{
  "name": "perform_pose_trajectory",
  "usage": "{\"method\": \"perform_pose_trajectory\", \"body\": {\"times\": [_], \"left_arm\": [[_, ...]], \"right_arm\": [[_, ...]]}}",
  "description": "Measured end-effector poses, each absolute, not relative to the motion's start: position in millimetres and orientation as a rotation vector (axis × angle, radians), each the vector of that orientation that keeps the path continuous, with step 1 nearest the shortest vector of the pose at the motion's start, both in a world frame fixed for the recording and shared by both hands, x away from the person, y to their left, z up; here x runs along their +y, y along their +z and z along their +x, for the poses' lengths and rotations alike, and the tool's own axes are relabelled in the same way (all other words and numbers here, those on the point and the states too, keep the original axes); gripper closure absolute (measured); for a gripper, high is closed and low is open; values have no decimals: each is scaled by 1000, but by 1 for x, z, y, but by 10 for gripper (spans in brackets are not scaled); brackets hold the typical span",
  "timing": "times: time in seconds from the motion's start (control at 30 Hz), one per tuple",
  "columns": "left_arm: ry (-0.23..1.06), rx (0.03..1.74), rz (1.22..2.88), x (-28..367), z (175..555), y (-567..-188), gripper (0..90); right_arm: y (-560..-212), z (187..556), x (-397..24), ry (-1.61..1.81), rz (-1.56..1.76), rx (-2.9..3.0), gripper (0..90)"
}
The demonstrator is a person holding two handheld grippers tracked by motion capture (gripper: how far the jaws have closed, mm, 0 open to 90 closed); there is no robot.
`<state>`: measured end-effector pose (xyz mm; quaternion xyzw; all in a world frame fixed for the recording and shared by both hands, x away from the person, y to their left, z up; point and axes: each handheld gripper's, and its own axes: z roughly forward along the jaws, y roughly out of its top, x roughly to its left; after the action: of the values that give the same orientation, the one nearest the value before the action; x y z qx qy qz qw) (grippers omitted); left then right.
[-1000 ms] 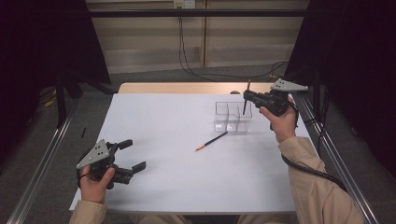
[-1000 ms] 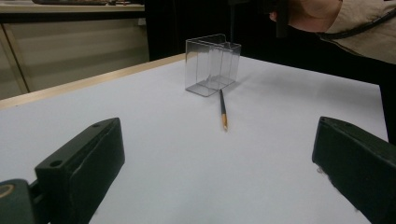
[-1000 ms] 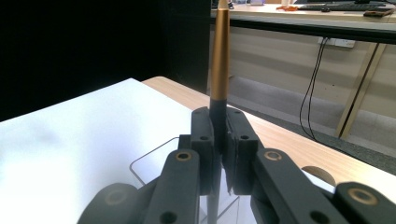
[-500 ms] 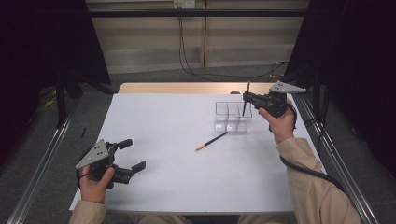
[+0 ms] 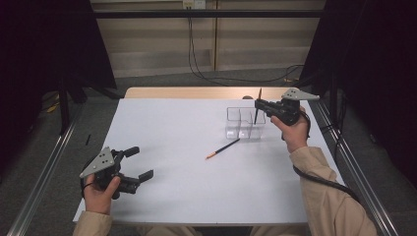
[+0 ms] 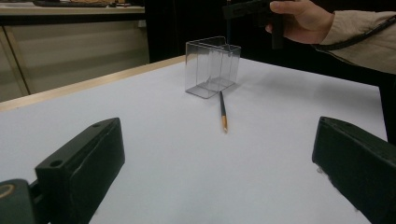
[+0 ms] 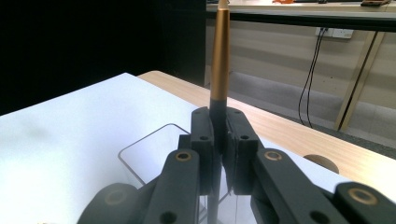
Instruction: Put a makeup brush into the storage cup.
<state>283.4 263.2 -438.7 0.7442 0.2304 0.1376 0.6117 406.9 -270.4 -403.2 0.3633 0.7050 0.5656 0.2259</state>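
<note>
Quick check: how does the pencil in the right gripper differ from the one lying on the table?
The held pencil stands upright, clamped by the right gripper over the clear organizer; the table pencil lies flat, free, just in front of that organizer. The held one's orange end points up; the table one's orange end points away from the organizer. Both are slim, dark-bodied with an orange end.

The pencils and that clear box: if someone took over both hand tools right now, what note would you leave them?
Right gripper: shut on a pencil, held upright above the clear box.
Left gripper: open, holding nothing, low over the near left of the white table.
Second pencil: lying flat on the table, just in front of the box.
Done: one pencil picked up and brought over the box.
Left: probably lower it in and let go, then fetch the second pencil.
</note>
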Motion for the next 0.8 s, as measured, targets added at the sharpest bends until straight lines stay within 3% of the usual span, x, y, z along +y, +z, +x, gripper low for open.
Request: {"method": "perform_pose_trajectory", "body": {"times": [0.8], "left_arm": [[322, 529, 1723, 263, 284, -438, 25]], "right_arm": [[-413, 404, -271, 1554, 1011, 1973, 809]]}}
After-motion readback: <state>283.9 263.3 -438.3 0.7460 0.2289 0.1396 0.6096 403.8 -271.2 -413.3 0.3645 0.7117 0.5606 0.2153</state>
